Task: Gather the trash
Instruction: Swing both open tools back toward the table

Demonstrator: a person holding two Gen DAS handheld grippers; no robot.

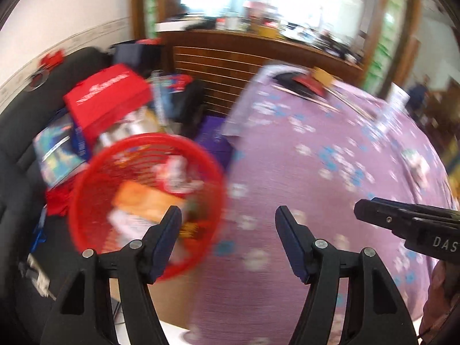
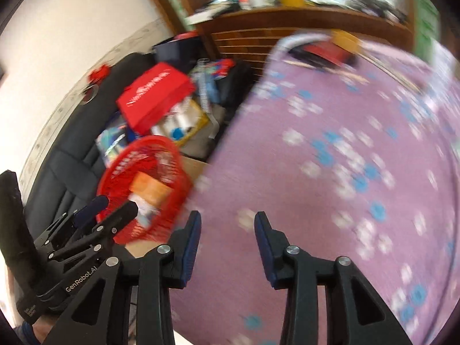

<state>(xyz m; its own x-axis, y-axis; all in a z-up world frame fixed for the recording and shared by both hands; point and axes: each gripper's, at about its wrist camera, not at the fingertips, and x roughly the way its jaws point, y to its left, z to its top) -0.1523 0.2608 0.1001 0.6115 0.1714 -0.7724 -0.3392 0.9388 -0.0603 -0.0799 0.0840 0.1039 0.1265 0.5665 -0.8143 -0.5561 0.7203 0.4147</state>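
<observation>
The red basket [image 1: 146, 201] sits just off the tabletop [image 1: 316, 158] edge. Both the left hand-held gripper [image 1: 228, 215] and the right hand-held gripper [image 2: 227, 221] angle downward over the bare cloth, jaws apart and empty.

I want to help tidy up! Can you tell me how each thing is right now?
Left gripper: fingers apart, holding nothing.
Right gripper: fingers apart, holding nothing.
Red basket: partly filled with wrappers and paper, beside the table.
Purple flowered tablecloth: spread over the table.
Red box: closed, on the pile.
</observation>
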